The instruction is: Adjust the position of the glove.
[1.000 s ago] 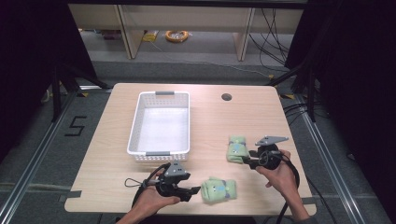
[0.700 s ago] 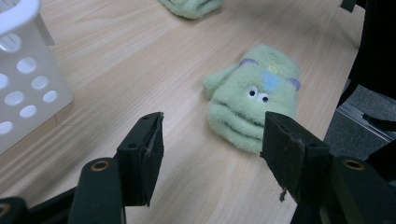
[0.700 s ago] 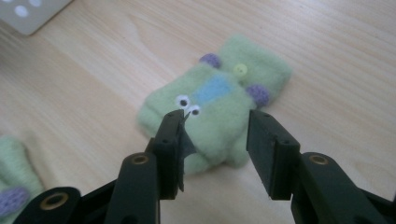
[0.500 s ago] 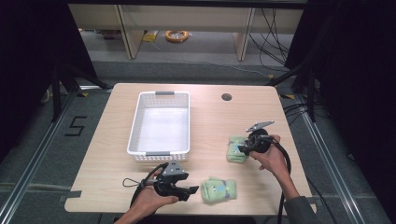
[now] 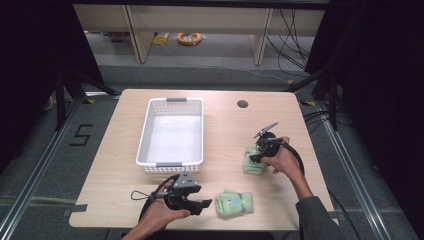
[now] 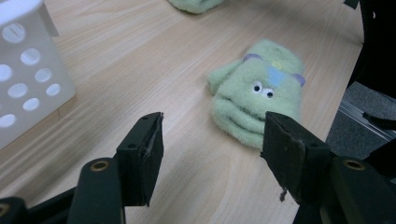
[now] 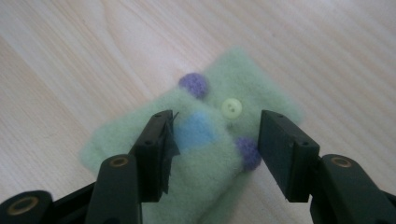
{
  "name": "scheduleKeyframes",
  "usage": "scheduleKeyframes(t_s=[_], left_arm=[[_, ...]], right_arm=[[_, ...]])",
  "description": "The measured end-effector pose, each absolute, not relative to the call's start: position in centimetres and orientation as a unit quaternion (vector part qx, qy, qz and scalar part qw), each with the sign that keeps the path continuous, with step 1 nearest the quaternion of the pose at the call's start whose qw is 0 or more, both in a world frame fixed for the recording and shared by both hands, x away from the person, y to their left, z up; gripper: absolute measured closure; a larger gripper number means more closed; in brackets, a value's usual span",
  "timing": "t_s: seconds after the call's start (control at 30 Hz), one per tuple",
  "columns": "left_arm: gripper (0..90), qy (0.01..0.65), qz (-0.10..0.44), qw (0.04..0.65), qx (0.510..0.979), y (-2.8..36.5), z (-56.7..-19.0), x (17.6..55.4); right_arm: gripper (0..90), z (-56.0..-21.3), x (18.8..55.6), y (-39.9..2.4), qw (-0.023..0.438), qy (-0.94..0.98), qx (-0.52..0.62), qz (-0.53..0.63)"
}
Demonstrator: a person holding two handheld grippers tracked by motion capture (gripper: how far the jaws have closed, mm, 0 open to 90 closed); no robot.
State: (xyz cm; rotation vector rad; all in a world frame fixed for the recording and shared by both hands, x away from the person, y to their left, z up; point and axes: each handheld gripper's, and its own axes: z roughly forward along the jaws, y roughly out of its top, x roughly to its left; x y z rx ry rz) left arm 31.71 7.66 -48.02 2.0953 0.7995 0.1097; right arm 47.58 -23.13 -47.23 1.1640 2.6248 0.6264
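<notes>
Two green fuzzy mittens with monster faces lie on the wooden table. One mitten [image 5: 234, 203] [image 6: 259, 98] lies near the front edge, just ahead of my left gripper [image 5: 202, 204] [image 6: 212, 144], whose open jaws point at it with nothing between them. The other mitten [image 5: 249, 165] [image 7: 210, 177] lies to the right, its edge also visible at the top of the left gripper view [image 6: 194, 4]. My right gripper [image 5: 256, 156] [image 7: 215, 140] tips down over it. Its jaws have just been opening and stand apart above the mitten's blue patch, not pressing on it.
A white perforated basket [image 5: 144, 131] [image 6: 23, 70] stands empty left of centre, just beyond my left hand. A round cable hole [image 5: 242, 104] sits near the table's far edge. Beyond the table stand shelf legs and cables on the floor.
My right hand has moved left and tipped its gripper down over the right-hand mitten. The left hand and both mittens have stayed put.
</notes>
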Motion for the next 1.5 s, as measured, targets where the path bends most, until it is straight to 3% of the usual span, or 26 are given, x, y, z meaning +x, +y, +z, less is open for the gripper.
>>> scheduleKeyframes(t_s=[0.2, 0.37, 0.47, 0.73, 1.03, 1.5], left_arm=[[38.0, 0.318, 0.045, 0.428, 0.845, 7.6, -48.0, 31.7], [37.9, 0.325, 0.044, 0.434, 0.840, 7.6, -48.0, 31.6], [37.9, 0.319, 0.043, 0.435, 0.841, 7.6, -47.9, 31.7], [37.9, 0.330, 0.040, 0.437, 0.836, 7.9, -47.9, 31.8], [38.1, 0.325, 0.041, 0.436, 0.838, 7.8, -47.8, 31.8], [38.6, 0.325, 0.043, 0.446, 0.833, 7.9, -47.5, 31.4]], right_arm=[[51.1, -47.9, 47.9, -23.1, 0.092, 0.891, 0.398, 0.199], [73.6, -48.1, 48.0, -23.4, 0.064, 0.890, 0.394, 0.219], [78.9, -48.2, 48.1, -23.5, 0.055, 0.886, 0.402, 0.225], [81.7, -46.9, 47.2, -23.8, 0.060, 0.862, 0.430, 0.261], [81.5, -43.1, 43.3, -24.4, 0.065, 0.859, 0.405, 0.306], [80.7, -42.9, 37.4, -22.5, 0.041, 0.841, 0.392, 0.372]])
